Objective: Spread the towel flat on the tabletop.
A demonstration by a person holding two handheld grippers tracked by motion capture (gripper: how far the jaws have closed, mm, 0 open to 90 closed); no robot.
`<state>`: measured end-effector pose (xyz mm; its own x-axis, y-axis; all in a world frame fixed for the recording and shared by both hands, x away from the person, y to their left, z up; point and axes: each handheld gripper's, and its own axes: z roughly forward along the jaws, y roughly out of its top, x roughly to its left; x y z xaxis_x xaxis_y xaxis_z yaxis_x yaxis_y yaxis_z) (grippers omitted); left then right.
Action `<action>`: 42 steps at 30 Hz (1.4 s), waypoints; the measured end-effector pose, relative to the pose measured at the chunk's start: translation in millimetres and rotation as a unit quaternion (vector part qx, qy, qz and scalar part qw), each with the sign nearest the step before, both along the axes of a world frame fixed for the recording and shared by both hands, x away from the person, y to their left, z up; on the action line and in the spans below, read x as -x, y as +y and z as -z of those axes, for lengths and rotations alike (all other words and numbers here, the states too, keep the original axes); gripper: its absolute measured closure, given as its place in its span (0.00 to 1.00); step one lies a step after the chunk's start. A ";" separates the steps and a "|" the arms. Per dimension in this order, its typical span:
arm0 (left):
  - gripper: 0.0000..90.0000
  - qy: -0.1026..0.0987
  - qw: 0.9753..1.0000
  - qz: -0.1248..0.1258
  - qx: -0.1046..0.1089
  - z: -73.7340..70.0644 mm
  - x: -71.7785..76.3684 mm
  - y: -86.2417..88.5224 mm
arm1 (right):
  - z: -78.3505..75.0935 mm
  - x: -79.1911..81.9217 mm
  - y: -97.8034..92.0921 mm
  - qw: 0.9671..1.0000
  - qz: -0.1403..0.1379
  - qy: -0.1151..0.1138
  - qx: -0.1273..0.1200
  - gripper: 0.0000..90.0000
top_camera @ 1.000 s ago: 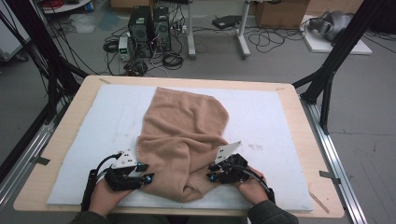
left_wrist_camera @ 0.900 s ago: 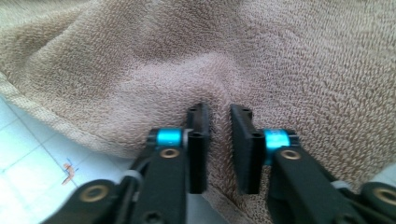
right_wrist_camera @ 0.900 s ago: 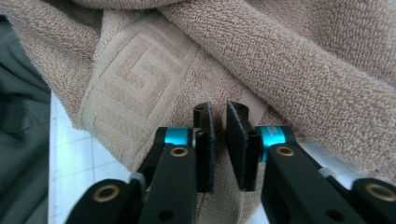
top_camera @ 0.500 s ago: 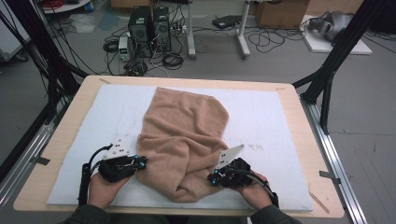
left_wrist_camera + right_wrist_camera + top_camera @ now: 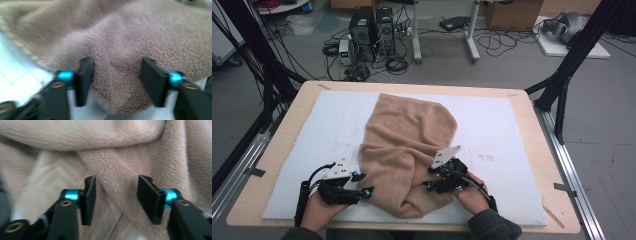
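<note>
Both tongs, left [image 5: 362, 184] and right [image 5: 430, 178], have closed in: gaping, each seemingly straddling (ungripped) towel [image 5: 409, 145] folds.

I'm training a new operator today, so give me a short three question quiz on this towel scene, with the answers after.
1. True or false: the left tool is shut tight on the tan towel.
2. What lies under the towel? A) bare wood B) a white mat C) a metal tray
3. In the right gripper view, what sits between the jaws of the right tool?

Key
1. False. Its jaws stand apart, with a bulge of towel between them.
2. B, the white mat, which lies on the wooden table.
3. A fold of the towel, with the jaws standing open around it.
</note>
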<state>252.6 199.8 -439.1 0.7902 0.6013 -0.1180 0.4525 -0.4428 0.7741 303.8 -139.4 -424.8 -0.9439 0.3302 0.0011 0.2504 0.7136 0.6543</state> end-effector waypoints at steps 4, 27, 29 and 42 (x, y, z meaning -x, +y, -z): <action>0.93 -0.013 1.000 -0.012 -0.005 -2.8 -2.2 -1.5 | -0.5 -3.7 1.6 1.000 -0.009 -0.003 -0.001 0.89; 0.95 -0.041 0.990 -0.138 0.004 -33.7 -89.4 -7.4 | -47.9 -63.1 -98.0 0.986 0.167 -0.012 -0.027 0.92; 0.93 -0.025 0.990 -0.138 -0.001 -27.7 -98.0 -10.1 | -36.7 -71.5 -93.4 0.985 0.170 0.002 -0.008 0.91; 0.51 -0.052 0.994 -0.096 0.010 -46.9 -47.6 9.5 | -46.3 -30.9 -88.8 0.987 0.141 -0.046 -0.054 0.65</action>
<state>300.2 209.3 -392.2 0.6705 0.7399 -0.0554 0.4436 -0.3400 0.8292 334.7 -228.2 -378.4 -0.8118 0.5831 -0.0306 0.3652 0.5479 0.7526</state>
